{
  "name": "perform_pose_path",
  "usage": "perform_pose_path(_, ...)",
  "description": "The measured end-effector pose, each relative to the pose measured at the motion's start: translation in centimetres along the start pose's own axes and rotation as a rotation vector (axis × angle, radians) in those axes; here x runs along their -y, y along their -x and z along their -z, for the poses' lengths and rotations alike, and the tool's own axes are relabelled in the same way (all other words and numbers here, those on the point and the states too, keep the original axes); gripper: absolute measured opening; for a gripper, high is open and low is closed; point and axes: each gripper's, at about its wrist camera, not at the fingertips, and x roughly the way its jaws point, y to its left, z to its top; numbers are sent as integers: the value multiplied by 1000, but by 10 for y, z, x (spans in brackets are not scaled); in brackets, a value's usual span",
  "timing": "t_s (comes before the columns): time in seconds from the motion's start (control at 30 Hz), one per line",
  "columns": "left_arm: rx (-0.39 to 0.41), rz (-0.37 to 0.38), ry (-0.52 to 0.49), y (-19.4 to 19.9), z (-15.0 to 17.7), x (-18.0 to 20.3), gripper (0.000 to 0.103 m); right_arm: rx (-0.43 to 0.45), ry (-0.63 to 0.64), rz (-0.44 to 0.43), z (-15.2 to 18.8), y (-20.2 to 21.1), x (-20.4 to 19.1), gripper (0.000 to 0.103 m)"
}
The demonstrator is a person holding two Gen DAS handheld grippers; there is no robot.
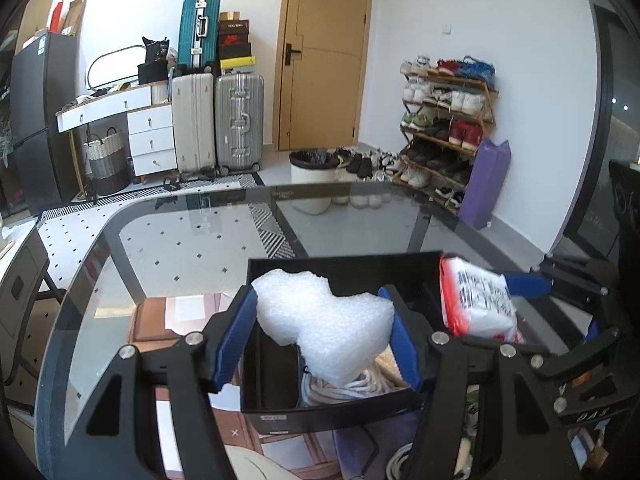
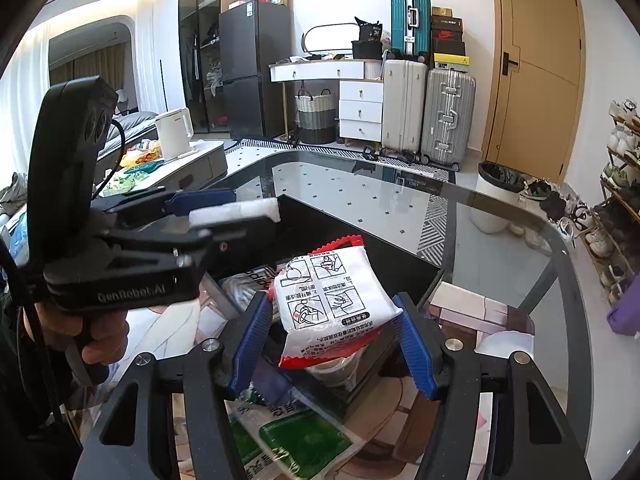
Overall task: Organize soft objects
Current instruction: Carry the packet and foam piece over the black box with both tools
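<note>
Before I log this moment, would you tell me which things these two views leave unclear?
- Black box contents: in the left wrist view the white foam piece in the left tongs covers most of the coiled rope.
- Items under the red-and-white packet: in the right wrist view the packet and right tongs hide them.
- Packet print: too small to read.
- Green packet: cut off by the tongs' frame.

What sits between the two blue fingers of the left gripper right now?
A white foam piece, pinched by the left gripper above the black box, seen in the left wrist view.
</note>
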Motion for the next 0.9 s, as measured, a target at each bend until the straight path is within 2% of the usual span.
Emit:
perform_pose_path(0.17,-73,-2,-38,-17,8,8,62,-25,4,-5,0,-13,7,63)
perform_pose_path(0.27,-76,-24,-98,-17,12,18,62,-29,22,-17,1,-15,8,63)
perform_pose_path(0.37,-97,10,-82,-15,11,19,62,-38,32,-23,2,-15,11,63)
perform_pose_path(0.6,-112,29,-85,-3,15,27,62,-57,81,-43,6,-9,8,63)
perform_pose_path(0.9,-121,37,-68,4,19,32,62,-59,83,-47,9,-7,6,63)
